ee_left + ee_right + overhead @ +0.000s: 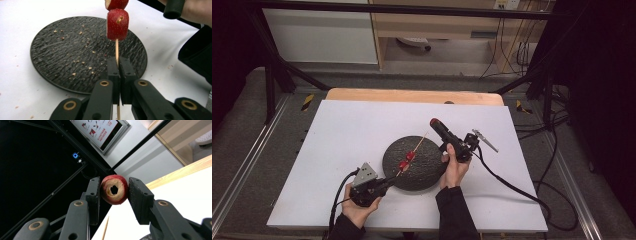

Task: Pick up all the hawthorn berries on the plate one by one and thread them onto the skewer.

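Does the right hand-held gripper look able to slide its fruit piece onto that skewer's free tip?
Probably yes. The right hand-held gripper holds the cored fruit piece just beyond the skewer tip, nothing stands between, and the left hand-held gripper clamps the other end.

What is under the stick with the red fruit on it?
Under the skewer sits the round black plate, sprinkled with little crumbs, resting on the white table. The left gripper pinches the skewer's lower end, and it covers the plate's near edge.
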The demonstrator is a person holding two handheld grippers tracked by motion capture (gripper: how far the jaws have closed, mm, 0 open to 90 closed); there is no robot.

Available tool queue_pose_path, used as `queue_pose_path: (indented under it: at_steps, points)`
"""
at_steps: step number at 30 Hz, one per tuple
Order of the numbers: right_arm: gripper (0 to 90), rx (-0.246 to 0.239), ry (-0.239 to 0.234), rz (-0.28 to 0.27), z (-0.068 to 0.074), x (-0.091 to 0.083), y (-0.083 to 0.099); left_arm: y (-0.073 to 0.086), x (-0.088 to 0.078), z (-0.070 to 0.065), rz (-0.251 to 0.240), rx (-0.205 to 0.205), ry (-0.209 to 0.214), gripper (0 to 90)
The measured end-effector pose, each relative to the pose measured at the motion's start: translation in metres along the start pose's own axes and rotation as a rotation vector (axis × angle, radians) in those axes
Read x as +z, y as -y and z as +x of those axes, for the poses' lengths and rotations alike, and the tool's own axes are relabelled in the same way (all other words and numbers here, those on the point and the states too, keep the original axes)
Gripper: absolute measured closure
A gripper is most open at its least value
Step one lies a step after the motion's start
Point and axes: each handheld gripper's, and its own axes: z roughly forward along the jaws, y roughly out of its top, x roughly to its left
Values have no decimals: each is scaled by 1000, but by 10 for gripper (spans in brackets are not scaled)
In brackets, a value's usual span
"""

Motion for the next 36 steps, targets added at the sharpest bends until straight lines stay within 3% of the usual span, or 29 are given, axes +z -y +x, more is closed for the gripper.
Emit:
queue_pose_path:
  at_steps: [17, 30, 36]
  points:
    - [632, 34, -26, -43, 0, 0, 3, -4, 9, -8, -27, -25, 1, 879]
    - [633, 39, -35, -46, 0, 0, 4, -8, 14, -12, -44, -32, 4, 879]
    - [633, 48, -37, -44, 0, 0, 5, -9, 16, -13, -54, -54, 1, 879]
